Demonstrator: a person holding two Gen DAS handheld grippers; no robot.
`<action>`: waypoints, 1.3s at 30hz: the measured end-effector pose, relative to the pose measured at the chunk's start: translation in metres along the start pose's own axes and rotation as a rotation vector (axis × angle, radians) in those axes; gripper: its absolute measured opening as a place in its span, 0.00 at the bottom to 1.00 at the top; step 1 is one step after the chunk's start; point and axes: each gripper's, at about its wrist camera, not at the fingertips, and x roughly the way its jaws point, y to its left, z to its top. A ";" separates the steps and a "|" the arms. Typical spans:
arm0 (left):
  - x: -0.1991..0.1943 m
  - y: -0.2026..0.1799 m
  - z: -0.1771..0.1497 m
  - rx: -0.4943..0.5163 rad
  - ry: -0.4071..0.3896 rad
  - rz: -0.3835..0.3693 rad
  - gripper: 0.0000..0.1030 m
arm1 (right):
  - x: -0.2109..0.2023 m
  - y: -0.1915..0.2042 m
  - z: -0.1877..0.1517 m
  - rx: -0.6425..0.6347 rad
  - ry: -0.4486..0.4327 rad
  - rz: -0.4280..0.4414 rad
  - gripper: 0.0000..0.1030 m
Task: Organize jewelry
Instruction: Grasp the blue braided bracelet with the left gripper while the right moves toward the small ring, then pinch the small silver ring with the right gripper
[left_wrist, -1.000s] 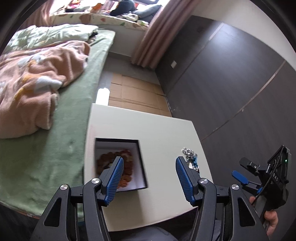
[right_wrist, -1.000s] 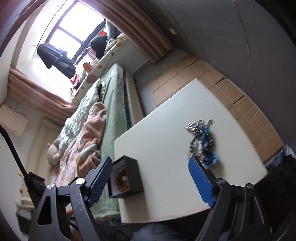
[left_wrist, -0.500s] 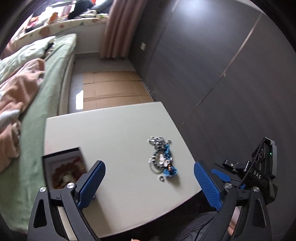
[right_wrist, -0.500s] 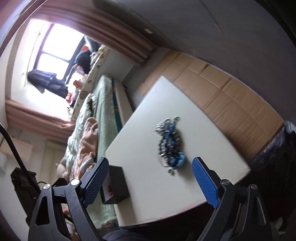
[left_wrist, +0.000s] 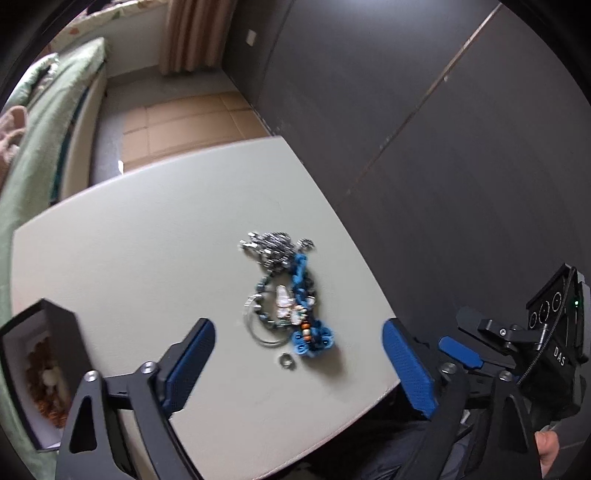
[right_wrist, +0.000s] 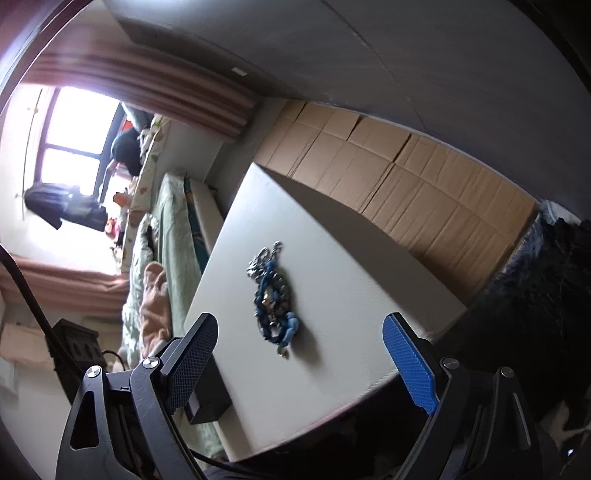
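A tangled pile of jewelry (left_wrist: 288, 295), with blue beaded strands, a silver chain and a thin hoop, lies on the white table (left_wrist: 147, 229). A small loose ring (left_wrist: 286, 360) lies just in front of it. The pile also shows in the right wrist view (right_wrist: 273, 299). An open black box (left_wrist: 40, 369) holding a brown beaded bracelet stands at the table's left edge. My left gripper (left_wrist: 299, 362) is open and empty above the table, just in front of the pile. My right gripper (right_wrist: 299, 354) is open and empty, hovering before the pile; its body (left_wrist: 546, 332) shows at the right.
A bed with green sheet (left_wrist: 44, 122) runs along the table's left side. Cardboard (left_wrist: 184, 118) covers the floor beyond the table. A dark panelled wall (left_wrist: 443, 129) stands close on the right. The black box shows edge-on in the right wrist view (right_wrist: 210, 395).
My left gripper has swung right from over the black box to the jewelry pile and its jaws have opened wider. My right gripper has moved closer to the pile.
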 end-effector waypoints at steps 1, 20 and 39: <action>0.007 -0.002 0.001 0.005 0.017 -0.007 0.79 | -0.001 -0.004 0.002 0.009 -0.006 -0.008 0.89; 0.017 0.007 -0.008 0.006 0.005 -0.022 0.09 | 0.023 0.018 -0.002 -0.095 0.017 -0.093 0.85; -0.075 0.072 -0.016 -0.109 -0.185 -0.100 0.09 | 0.101 0.087 -0.047 -0.464 0.198 -0.320 0.51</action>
